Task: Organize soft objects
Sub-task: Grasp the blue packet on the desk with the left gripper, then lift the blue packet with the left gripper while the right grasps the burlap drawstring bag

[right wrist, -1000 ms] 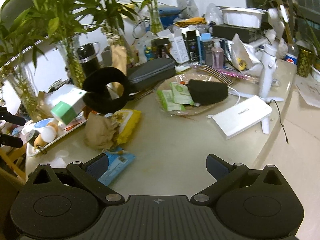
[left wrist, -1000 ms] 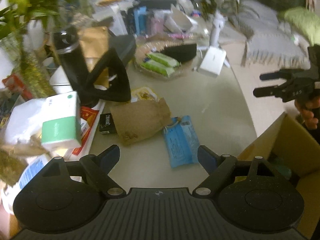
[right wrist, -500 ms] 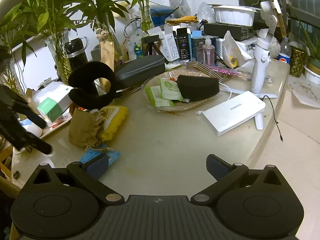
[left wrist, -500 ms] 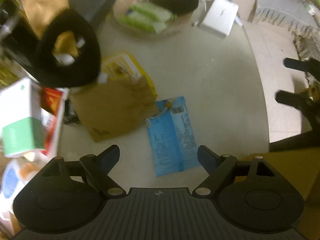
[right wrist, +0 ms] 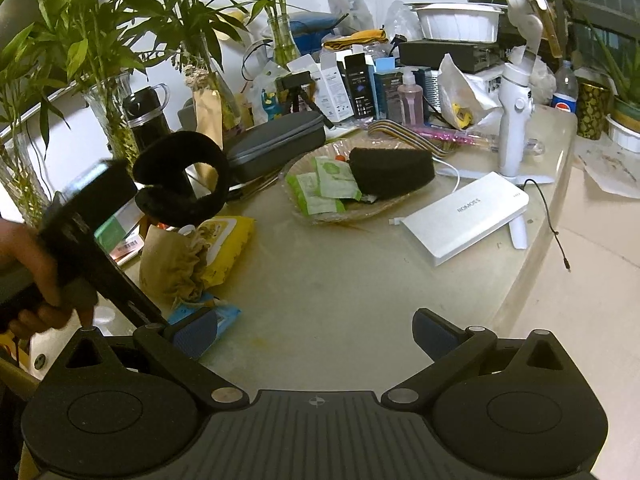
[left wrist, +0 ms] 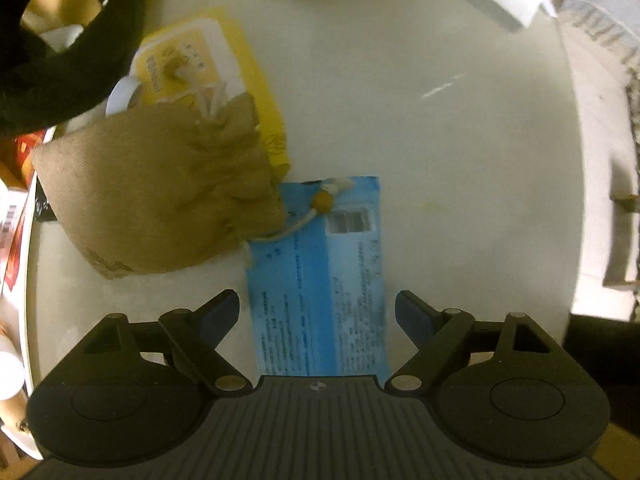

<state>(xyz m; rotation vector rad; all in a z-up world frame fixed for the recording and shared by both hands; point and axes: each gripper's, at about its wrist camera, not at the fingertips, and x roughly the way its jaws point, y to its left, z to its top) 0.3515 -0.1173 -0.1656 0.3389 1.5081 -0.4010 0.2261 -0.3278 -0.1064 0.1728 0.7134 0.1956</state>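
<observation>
Left wrist – 1 blue pack, 1 burlap pouch.

Left wrist view: looks straight down, close over the pale round tabletop, framing a flat blue printed packet and a tan cloth drawstring pouch. Right wrist view: set farther back at the table's edge, angled obliquely down across the cluttered tabletop toward green bamboo plants in glass vases. Shared region: blue packet, pouch, yellow wipes pack.
</observation>
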